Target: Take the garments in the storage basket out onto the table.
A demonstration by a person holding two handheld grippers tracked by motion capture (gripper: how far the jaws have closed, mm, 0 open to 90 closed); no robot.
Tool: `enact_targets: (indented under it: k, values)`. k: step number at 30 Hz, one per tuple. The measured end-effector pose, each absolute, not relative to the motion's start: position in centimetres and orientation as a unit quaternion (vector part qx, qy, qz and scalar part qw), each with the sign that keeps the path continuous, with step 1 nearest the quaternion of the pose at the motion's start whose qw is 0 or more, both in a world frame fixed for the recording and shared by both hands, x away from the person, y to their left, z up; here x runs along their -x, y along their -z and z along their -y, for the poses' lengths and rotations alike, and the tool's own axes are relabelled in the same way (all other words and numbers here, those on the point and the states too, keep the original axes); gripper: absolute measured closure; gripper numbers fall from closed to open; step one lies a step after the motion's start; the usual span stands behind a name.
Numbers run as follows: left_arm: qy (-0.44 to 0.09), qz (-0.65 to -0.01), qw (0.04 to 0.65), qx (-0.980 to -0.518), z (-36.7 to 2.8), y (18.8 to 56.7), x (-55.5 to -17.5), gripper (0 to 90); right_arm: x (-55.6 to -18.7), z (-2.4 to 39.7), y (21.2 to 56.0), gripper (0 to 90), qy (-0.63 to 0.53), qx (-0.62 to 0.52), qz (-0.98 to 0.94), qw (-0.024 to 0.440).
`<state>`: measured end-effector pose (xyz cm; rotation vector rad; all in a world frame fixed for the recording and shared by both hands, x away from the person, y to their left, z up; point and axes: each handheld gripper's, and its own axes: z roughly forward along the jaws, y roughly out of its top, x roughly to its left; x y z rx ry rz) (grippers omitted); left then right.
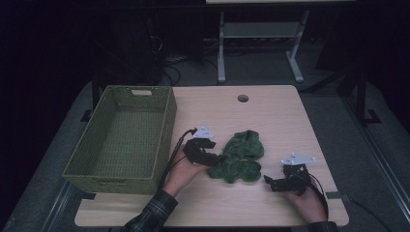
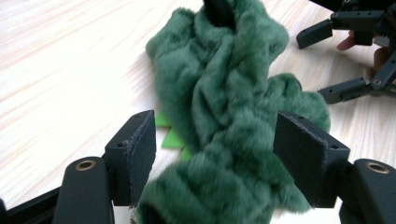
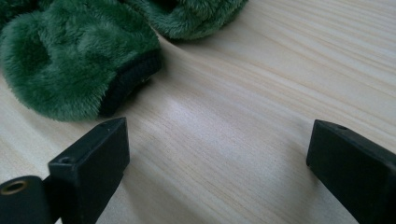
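green plush garment (image 2: 224,121) hides most of bright green piece (image 2: 170,135) beneath it.

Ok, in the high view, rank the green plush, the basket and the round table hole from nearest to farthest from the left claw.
1. Green plush: right at the left claw, on its right.
2. Basket: its near wall stands just left of the claw.
3. Table hole: farthest, up toward the table's far edge.

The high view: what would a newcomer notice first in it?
First, the crumpled green plush garment in the middle of the wooden table. The left tool straddles its left edge with jaws open; the right tool waits open beside it. A woven green basket stands left.
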<state>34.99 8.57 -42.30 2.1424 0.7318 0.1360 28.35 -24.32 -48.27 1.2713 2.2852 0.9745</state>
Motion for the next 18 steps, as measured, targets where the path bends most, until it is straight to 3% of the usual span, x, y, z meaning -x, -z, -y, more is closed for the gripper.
enact_targets:
  k: [14, 18]
  values:
    - [-0.064, -0.306, 0.409, -0.857, -10.3, 44.2, -33.5, 29.7, -28.2, 24.0, 47.8, 7.0, -0.328, -0.441, -0.817, 0.175]
    - [-0.059, -0.308, 0.403, -0.860, -10.5, 44.6, -33.6, 29.7, -27.8, 23.6, 47.2, 13.4, -0.341, -0.421, -0.823, 0.173]
